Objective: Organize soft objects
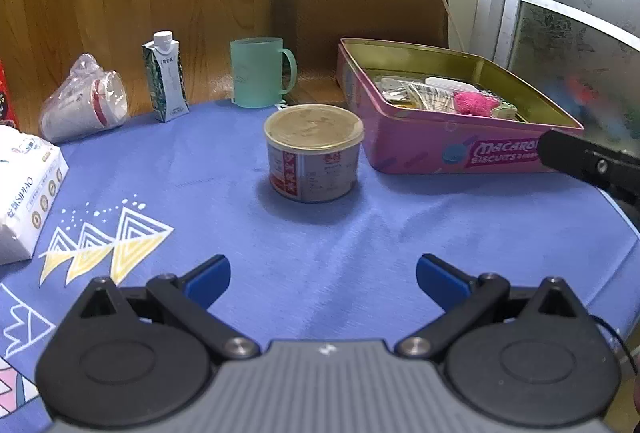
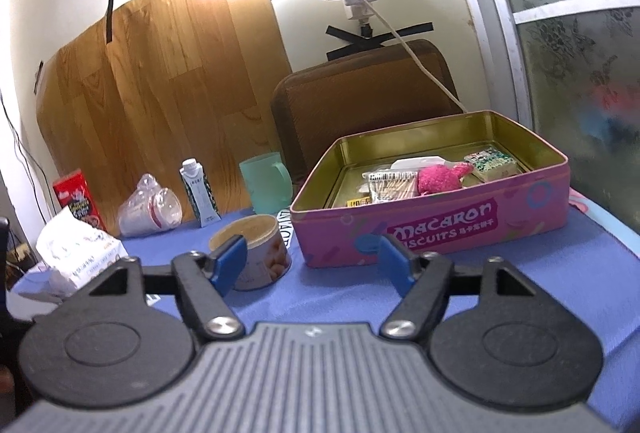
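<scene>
Right wrist: "MACARON BISCUITS" pink tin (image 2: 460, 229)

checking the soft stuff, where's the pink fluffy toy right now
The pink fluffy toy lies inside the open pink biscuit tin, between the packet of sticks and the small green-printed packet.

Fuzzy pink soft toy (image 2: 440, 179) inside open pink biscuit tin (image 2: 436, 233)

One pink tin (image 1: 420, 149), one can (image 1: 314, 153), one green mug (image 1: 260, 73), one carton (image 1: 166, 77).
</scene>
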The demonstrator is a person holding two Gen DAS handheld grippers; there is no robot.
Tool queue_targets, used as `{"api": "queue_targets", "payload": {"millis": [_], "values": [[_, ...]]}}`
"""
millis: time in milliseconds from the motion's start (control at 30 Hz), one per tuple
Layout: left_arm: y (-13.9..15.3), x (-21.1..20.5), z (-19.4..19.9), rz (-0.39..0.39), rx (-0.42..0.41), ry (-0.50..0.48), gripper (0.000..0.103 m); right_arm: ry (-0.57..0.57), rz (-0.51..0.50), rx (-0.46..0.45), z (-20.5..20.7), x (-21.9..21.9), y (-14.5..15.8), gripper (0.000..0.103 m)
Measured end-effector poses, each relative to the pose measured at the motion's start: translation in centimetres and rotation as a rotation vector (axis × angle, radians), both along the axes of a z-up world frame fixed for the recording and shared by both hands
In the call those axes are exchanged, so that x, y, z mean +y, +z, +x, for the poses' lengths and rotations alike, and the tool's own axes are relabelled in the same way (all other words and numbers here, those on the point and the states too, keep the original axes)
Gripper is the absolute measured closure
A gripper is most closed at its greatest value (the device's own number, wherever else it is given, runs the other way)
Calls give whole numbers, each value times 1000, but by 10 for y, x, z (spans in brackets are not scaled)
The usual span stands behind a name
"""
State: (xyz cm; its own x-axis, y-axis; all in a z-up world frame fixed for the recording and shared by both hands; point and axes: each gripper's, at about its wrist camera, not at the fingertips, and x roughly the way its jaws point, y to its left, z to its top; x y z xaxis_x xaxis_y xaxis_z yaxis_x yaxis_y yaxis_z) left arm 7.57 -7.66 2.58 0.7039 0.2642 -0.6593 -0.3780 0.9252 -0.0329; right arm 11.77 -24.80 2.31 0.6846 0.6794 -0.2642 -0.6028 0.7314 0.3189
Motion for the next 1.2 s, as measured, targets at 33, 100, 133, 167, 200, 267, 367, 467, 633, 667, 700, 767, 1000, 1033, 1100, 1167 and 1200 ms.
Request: {"api": "queue_targets", "payload": {"millis": [33, 100, 133, 167, 200, 267, 367, 467, 633, 667, 700, 767, 1000, 1033, 1100, 1167, 1200], "values": [[1, -2, 0, -6, 1, -3, 0, -1, 7, 4, 0, -1, 1, 25], [2, -3, -1, -13, 0, -9, 0, -2, 23, 12, 0, -4, 3, 23], [3, -4, -1, -15, 1, -11, 0, -2, 30, 14, 1, -5, 4, 22], [3, -5, -1, -15, 0, -13, 0, -4, 38, 15, 0, -7, 6, 22], [4, -6, 0, -15, 0, -14, 0, -5, 43, 13, 0, -8, 7, 22], [5, -8, -1, -17, -1, -16, 0, -11, 52, 5, -2, -10, 9, 22], [7, -9, -1, -20, -2, -17, 0, -21, 60, 1, -2, -12, 10, 22], [8, -11, -1, -3, -1, -9, 0, -28, 65, 3, -2, -14, 10, 22], [11, -17, 0, 42, 6, -4, 0, -37, 70, 3, -1, -16, 10, 22], [12, -17, 0, 38, 4, -7, 0, -38, 71, 2, -1, -16, 11, 22], [12, -17, 0, 35, 1, -8, 0, -40, 72, 1, -1, -16, 11, 22], [14, -18, -1, 39, -6, -3, 0, -42, 73, 0, -2, -17, 11, 22], [21, -23, -5, 99, -56, 18, 0, -53, 79, 4, -1, -19, 10, 22], [21, -23, -5, 96, -60, 18, 0, -55, 79, 4, -1, -18, 10, 22], [22, -24, -5, 96, -66, 22, 0, -55, 79, 4, -2, -18, 10, 22], [23, -25, -6, 115, -72, 32, 0, -56, 81, 3, -2, -19, 10, 22], [23, -27, -6, 127, -73, 39, 0, -56, 82, 2, -1, -19, 10, 22]]}}
